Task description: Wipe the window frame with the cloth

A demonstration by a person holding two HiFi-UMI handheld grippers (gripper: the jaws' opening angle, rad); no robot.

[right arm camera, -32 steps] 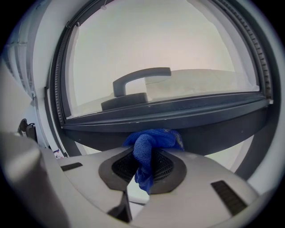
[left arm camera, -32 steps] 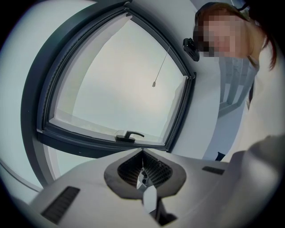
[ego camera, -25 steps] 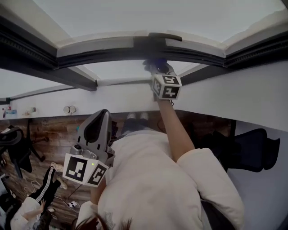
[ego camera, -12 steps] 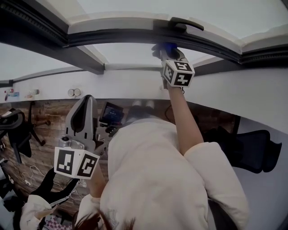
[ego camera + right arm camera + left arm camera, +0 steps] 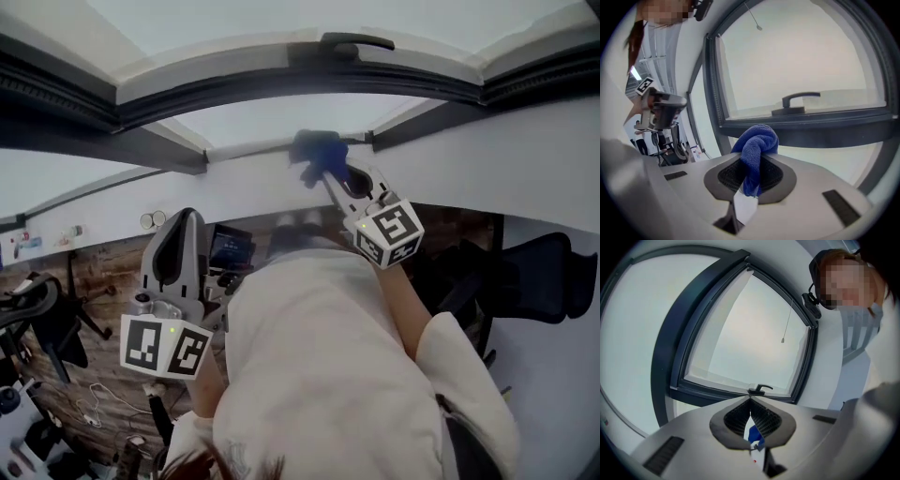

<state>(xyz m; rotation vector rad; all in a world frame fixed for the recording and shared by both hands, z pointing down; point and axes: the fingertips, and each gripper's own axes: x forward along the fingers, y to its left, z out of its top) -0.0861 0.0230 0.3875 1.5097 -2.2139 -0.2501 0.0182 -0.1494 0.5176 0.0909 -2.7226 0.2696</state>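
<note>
Right gripper (image 5: pixel 330 180), cloth (image 5: pixel 315 150) lower now

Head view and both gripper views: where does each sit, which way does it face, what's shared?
Head view: on the person's head, facing the window frame; torso, left gripper and right gripper show.
Left gripper view: on the left gripper, aimed up at the window; its shut jaws show.
Right gripper view: on the right gripper, near the frame; jaws shut on the blue cloth.
Shared: all three show the window handle.

office chair (image 5: pixel 534 281) right | wooden floor (image 5: pixel 103 272) | cables (image 5: pixel 91 411) on floor
</note>
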